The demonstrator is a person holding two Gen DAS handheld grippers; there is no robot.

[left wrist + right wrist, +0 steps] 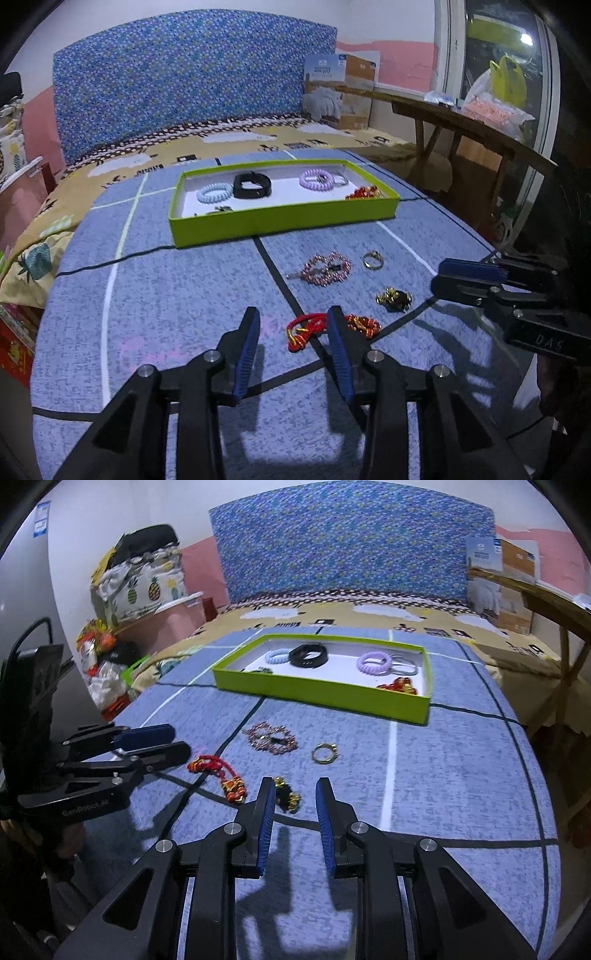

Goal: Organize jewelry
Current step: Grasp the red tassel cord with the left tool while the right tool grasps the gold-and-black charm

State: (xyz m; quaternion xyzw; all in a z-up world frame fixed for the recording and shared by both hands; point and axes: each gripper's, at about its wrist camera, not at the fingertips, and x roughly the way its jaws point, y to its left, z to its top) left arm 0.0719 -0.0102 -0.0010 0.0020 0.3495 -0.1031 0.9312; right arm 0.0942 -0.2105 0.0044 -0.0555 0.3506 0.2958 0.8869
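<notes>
Both tongs empty and parted over loose jewelry on the blue speckled cloth-covered counter (166, 302).
Left tongs (293, 321) wide open; red-and-gold corded bracelet (314, 326) just ahead, long axis crosswise, right pad overlapping it. Right tongs (294, 794) part-open, nearer the small black-and-gold charm cluster (286, 797). Lime-green shallow cardboard tray (280, 218) toward the far edge holds pale-blue and lilac coil bands, black strap, red beads.

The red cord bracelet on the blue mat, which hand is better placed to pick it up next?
Left, probably. The left tool is open with the red cord bracelet right at its fingertips. The right tool is lined up on the black and gold piece instead, farther from the bracelet.
</notes>
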